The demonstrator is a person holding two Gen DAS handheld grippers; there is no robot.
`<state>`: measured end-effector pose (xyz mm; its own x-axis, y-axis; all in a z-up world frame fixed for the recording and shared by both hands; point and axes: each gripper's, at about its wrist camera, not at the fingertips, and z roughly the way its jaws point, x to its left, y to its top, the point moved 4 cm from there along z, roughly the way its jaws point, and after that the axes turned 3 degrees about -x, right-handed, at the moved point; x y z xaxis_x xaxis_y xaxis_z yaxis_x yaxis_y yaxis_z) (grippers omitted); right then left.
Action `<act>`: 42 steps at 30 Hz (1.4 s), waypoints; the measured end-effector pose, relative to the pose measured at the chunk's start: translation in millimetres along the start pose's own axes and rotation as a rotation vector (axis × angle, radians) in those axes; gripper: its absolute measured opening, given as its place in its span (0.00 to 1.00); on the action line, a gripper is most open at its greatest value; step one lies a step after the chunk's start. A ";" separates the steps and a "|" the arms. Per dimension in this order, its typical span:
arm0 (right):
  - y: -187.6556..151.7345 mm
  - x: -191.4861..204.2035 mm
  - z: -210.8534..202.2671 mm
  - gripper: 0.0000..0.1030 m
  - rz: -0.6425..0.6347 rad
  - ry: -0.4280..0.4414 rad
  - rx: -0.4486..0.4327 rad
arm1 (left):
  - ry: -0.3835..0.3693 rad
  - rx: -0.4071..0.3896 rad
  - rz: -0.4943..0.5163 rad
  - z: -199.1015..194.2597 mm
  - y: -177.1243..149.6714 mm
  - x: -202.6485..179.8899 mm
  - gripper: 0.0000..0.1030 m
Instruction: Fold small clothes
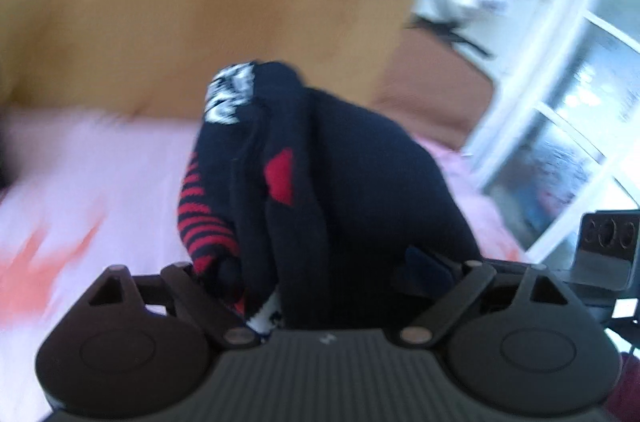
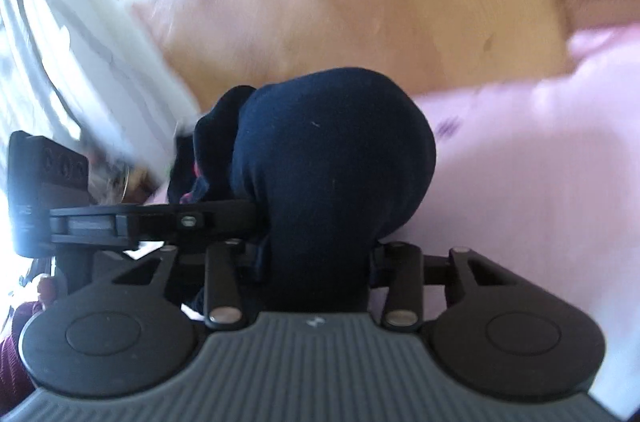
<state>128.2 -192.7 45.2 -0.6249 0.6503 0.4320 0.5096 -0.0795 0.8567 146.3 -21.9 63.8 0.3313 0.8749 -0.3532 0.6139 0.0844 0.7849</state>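
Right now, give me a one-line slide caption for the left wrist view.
Left gripper clamps a bunched navy sock with red stripes and white lettering above a pink bedsheet, motion-blurred.

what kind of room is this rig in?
Probably a bedroom at home. A pink sheet spreads like bedding under the navy sock, a wooden panel like a headboard stands behind it, and a white-framed window is to one side. Blur limits certainty.

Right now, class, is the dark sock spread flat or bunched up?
Bunched up: the navy sock bulges in folds, gripped by both claws above the pink bedding.
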 end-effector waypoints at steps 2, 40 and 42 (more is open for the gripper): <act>24.2 -22.1 -21.0 0.44 -0.042 -0.077 -0.097 | -0.019 -0.014 0.109 40.2 25.6 -37.1 0.90; -48.0 -96.4 -127.4 0.85 0.195 -0.651 -0.259 | 0.363 0.092 0.258 78.2 -63.1 -114.5 1.00; -64.9 -80.0 -126.5 0.85 0.204 -0.651 -0.269 | 0.373 0.086 0.248 62.5 -71.6 -109.2 1.00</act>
<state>70.2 -335.1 -9.3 -0.0123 0.9132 0.4073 0.3636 -0.3754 0.8526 111.0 -153.3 14.4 0.2052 0.9769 0.0601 0.6113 -0.1759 0.7716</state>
